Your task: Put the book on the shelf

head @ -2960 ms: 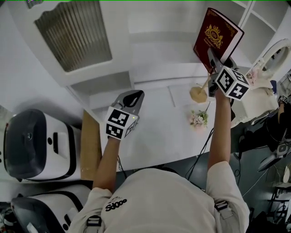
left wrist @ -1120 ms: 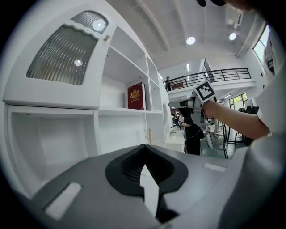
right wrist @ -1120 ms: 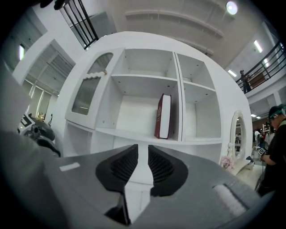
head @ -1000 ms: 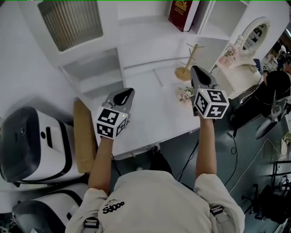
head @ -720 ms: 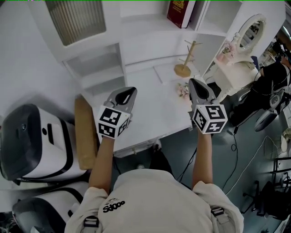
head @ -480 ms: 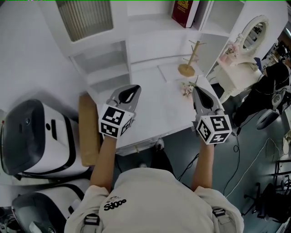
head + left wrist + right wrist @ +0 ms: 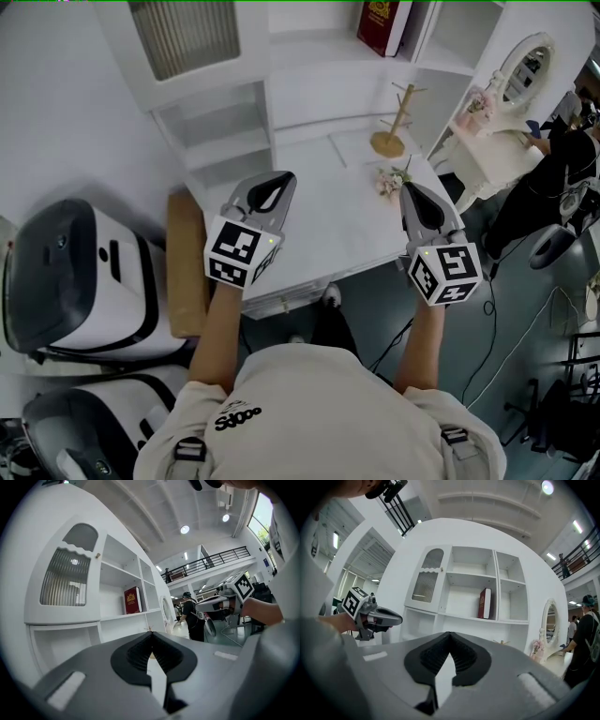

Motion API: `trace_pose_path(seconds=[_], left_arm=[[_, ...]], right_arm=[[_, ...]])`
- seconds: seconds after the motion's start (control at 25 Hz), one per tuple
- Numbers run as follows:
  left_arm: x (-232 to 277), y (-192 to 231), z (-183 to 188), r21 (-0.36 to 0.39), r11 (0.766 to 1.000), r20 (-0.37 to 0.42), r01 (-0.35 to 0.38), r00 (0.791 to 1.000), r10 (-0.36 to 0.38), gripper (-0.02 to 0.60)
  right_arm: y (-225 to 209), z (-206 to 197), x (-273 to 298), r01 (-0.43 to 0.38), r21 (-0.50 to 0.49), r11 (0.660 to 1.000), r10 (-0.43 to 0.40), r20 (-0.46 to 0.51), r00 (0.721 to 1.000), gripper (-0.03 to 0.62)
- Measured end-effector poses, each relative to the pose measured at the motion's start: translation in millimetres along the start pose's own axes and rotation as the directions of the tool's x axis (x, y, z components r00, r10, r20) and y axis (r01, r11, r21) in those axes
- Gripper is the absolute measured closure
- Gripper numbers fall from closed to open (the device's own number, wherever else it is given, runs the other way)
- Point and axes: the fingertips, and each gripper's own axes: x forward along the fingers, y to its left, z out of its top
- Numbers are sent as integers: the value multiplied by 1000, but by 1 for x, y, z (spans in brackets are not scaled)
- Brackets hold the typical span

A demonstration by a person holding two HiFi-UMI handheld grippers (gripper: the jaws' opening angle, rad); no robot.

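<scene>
The dark red book [image 7: 382, 23] with a gold crest stands upright on the white shelf [image 7: 319, 47], leaning against the divider; it also shows in the left gripper view as the book [image 7: 132, 600] and in the right gripper view as the book [image 7: 484, 603]. My left gripper [image 7: 275, 181] hovers over the white desk [image 7: 319, 225], shut and empty. My right gripper [image 7: 413, 191] hangs at the desk's right front corner, far below the book, shut with nothing between its jaws. Each gripper view shows its own closed tips, left gripper [image 7: 151, 634] and right gripper [image 7: 449, 634].
A wooden jewellery stand [image 7: 389, 127] and a small flower bunch [image 7: 391, 180] sit on the desk's right side. A cabinet door with ribbed glass [image 7: 183, 33] is at upper left. White machines [image 7: 75, 281] and a cardboard box [image 7: 187, 262] stand left. An oval mirror [image 7: 521, 66] and a person [image 7: 562, 159] are right.
Three seconds ago the right gripper held the book up at the shelf; now the book stands there alone. Over the last second both grippers drew back toward the desk's front edge.
</scene>
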Motion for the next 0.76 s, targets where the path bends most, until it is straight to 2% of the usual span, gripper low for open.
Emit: trace_pose_path(seconds=[0.76], left_arm=[[4, -1, -10, -9, 1000, -29, 7, 1000, -7, 565]], right_arm=[[-4, -10, 9, -10, 34, 999, 11, -7, 1000, 592]])
